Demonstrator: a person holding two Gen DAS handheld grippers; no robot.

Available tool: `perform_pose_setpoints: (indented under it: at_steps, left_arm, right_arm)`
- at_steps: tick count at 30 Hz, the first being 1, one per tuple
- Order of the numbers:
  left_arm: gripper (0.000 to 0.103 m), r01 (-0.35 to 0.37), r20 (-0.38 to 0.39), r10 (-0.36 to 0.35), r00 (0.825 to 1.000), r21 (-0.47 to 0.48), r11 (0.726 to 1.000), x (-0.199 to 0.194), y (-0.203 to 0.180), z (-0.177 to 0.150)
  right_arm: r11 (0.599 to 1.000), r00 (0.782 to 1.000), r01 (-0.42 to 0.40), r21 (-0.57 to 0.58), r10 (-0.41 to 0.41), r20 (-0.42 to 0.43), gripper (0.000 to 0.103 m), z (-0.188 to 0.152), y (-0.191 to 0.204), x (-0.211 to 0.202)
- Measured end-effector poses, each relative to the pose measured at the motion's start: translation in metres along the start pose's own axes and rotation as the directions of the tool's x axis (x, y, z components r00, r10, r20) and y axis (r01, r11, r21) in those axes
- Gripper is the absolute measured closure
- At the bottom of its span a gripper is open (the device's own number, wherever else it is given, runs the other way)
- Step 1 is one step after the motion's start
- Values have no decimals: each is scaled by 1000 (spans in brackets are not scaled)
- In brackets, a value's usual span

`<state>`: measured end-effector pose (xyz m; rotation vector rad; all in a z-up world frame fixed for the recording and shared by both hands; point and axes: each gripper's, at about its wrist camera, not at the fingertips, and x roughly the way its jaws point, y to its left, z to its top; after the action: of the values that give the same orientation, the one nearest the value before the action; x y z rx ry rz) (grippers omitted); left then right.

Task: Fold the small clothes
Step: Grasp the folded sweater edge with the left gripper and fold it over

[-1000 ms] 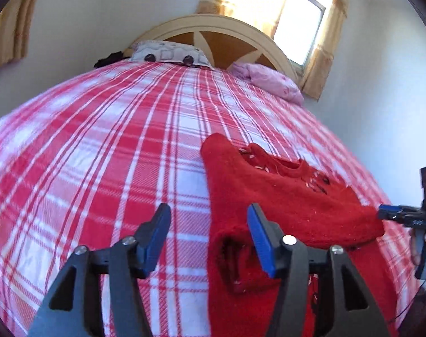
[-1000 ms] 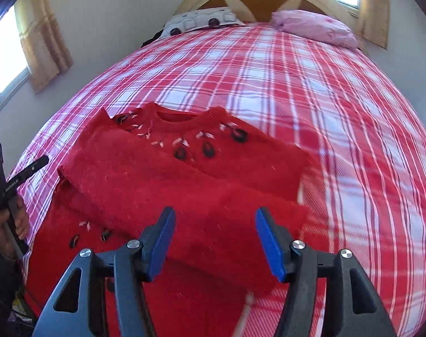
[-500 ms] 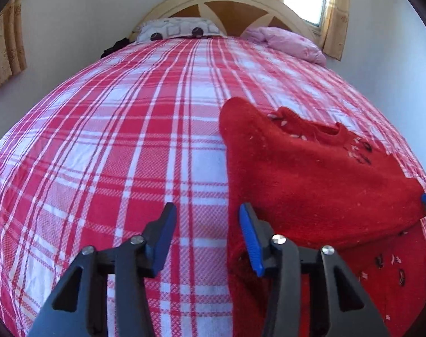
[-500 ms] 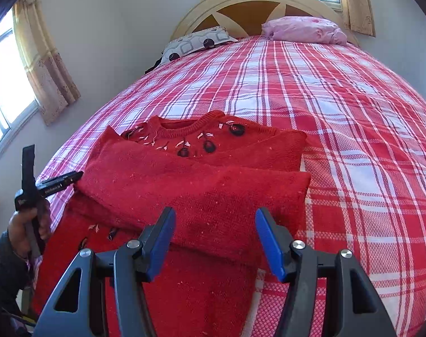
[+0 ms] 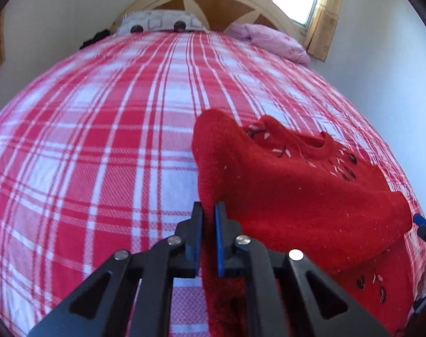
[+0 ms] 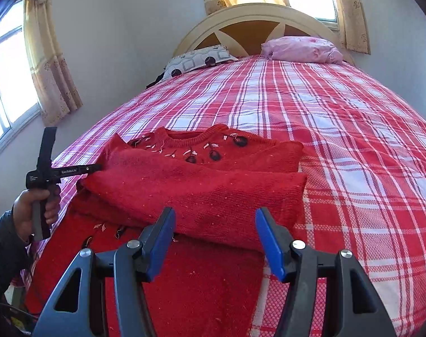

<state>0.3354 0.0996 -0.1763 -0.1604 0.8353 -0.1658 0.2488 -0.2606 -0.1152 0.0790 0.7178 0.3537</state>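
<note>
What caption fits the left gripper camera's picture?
Left gripper pinches red sweater's edge on plaid bed.

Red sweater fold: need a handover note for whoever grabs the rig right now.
Left hand-held gripper: shut on the left edge of the red sweater.
Right hand-held gripper: open, above the sweater's lower half, holding nothing.
Sweater lies face up on the plaid bedspread, neckline toward the headboard.
Done: both sleeves lie folded across the chest.
Left: probably fold the sides in, bring hem to neckline, smooth and release.
</note>
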Motion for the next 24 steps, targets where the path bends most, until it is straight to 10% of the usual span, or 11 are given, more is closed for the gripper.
perform_pose_setpoints:
  at_steps: [11, 19, 24]
  left_arm:
    - [98, 8, -28, -10, 1000, -55, 998, 6, 28, -9]
    - [35, -34, 85, 38, 996, -56, 998, -36, 15, -19]
    - [30, -158, 55, 153, 987, 82, 984, -28, -15, -34]
  right_arm:
    - [999, 1000, -9, -33, 9, -15, 43, -4, 20, 14]
    - [991, 998, -53, -124, 47, -47, 43, 14, 39, 26]
    - [1000, 980, -13, 9, 15, -198, 43, 4, 4, 63]
